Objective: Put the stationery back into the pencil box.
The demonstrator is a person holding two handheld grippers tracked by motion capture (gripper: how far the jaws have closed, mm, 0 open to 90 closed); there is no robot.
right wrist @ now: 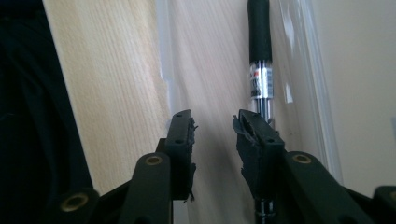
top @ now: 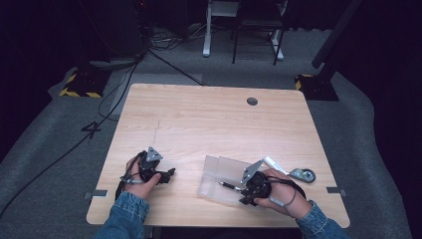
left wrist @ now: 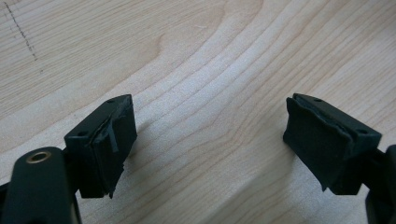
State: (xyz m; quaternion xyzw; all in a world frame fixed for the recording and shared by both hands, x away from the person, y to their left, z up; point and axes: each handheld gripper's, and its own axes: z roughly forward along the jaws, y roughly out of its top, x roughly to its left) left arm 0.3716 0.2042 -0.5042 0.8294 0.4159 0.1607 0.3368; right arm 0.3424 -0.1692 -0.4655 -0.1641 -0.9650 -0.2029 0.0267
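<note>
One pen (right wrist: 259,60), partly hidden behind the spread right tool (right wrist: 214,126), lies unpinched.

We held the right claw (top: 247,191) over the near edge of a clear plastic case (top: 221,178) on the tabletop (top: 209,119), a black pen (top: 228,185) lying in the case just left of it. A tape dispenser (top: 302,175) sat to its right. The left claw (top: 168,175) rested well apart, over bare wood.
</note>
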